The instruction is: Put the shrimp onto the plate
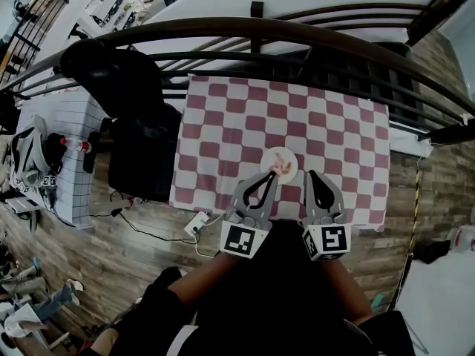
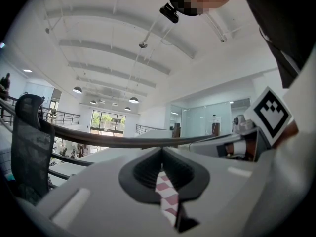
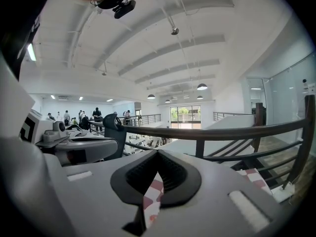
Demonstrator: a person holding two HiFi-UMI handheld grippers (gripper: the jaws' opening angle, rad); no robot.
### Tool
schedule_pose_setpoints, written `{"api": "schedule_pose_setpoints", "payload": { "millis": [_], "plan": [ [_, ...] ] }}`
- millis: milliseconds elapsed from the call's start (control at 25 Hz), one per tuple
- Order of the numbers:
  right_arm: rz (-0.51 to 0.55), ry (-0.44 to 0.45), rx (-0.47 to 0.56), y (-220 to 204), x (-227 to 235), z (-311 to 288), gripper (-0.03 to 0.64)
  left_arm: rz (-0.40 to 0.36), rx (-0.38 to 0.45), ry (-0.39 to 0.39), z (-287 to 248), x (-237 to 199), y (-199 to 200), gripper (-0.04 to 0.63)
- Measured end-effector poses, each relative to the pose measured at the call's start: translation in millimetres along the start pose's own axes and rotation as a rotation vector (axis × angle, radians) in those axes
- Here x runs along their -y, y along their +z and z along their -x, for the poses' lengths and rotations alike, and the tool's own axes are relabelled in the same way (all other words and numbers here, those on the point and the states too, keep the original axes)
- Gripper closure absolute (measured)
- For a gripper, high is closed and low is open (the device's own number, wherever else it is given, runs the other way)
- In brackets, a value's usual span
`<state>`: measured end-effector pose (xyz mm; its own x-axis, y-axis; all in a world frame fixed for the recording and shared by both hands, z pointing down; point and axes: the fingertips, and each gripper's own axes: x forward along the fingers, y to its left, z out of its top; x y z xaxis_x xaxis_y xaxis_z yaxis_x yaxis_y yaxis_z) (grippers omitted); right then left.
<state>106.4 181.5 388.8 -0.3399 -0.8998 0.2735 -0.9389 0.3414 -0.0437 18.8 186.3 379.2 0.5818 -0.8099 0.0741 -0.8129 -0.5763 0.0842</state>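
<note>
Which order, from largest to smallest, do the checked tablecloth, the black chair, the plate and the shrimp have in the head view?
1. checked tablecloth, by far the largest
2. black chair
3. plate, much smaller than the chair
4. shrimp, which lies within the plate's rim

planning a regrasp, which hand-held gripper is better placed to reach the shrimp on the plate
Left. The left hand-held gripper has its shut tips at the rim of the plate, beside the shrimp; the right hand-held gripper, also shut, sits off to the side.
</note>
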Motion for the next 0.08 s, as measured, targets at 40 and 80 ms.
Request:
{"api": "schedule_pose_setpoints", "payload": {
  "millis": [40,80],
  "plan": [
    [-0.001,0.0,0.0,-0.6,0.1,0.4,0.62,-0.001,0.0,-0.001,0.0,0.6,-0.6,0.588],
    [-0.001,0.0,0.0,-1.2,0.2,0.7,0.62,-0.001,0.0,-0.002,0.1,1.1,-1.3,0.588]
  ]
}}
